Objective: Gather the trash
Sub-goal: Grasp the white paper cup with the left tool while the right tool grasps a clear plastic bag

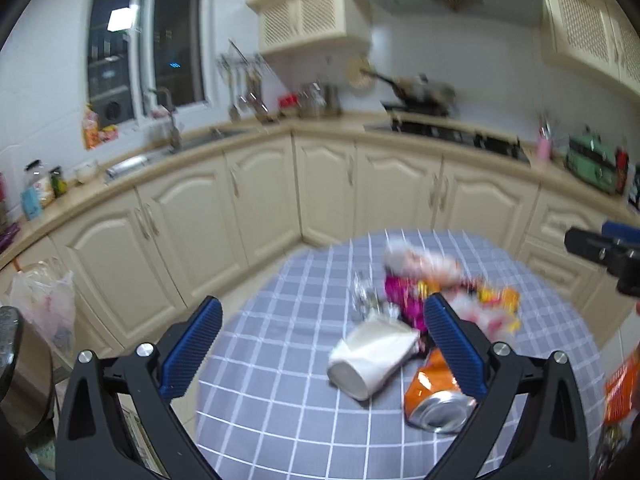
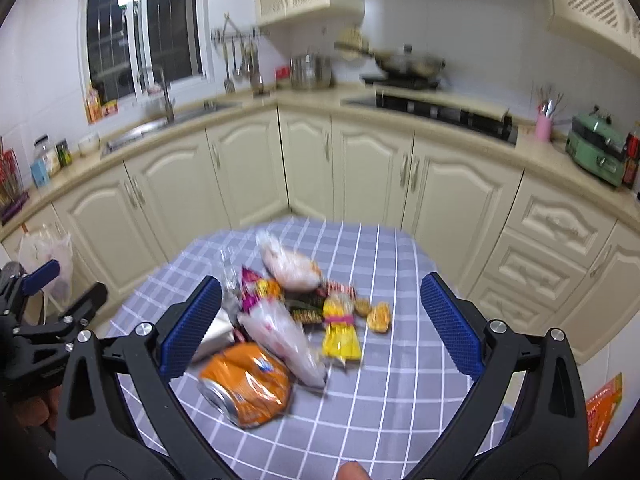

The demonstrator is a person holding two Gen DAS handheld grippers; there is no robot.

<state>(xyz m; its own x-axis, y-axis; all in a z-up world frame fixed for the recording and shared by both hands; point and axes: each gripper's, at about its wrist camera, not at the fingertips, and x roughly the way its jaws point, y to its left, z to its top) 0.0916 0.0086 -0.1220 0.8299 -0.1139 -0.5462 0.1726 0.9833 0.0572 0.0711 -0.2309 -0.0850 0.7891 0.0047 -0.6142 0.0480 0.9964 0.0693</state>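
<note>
Grey-blue checked cloth covers the table (image 2: 384, 392), where the trash lies heaped toward its left edge: a crushed orange drink can (image 2: 248, 386) nearest the front edge, a white paper cup (image 1: 372, 356) on its side touching it, and behind them a clear plastic bag (image 2: 280, 336), a yellow snack wrapper (image 2: 340, 332) and a magenta wrapper (image 1: 404, 300). The left gripper (image 1: 320, 348) and the right gripper (image 2: 320, 324) both hang above the heap, fingers spread wide, holding nothing.

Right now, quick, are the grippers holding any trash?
Left gripper: open, holding nothing, above the trash on the table.
Right gripper: open, holding nothing.
</note>
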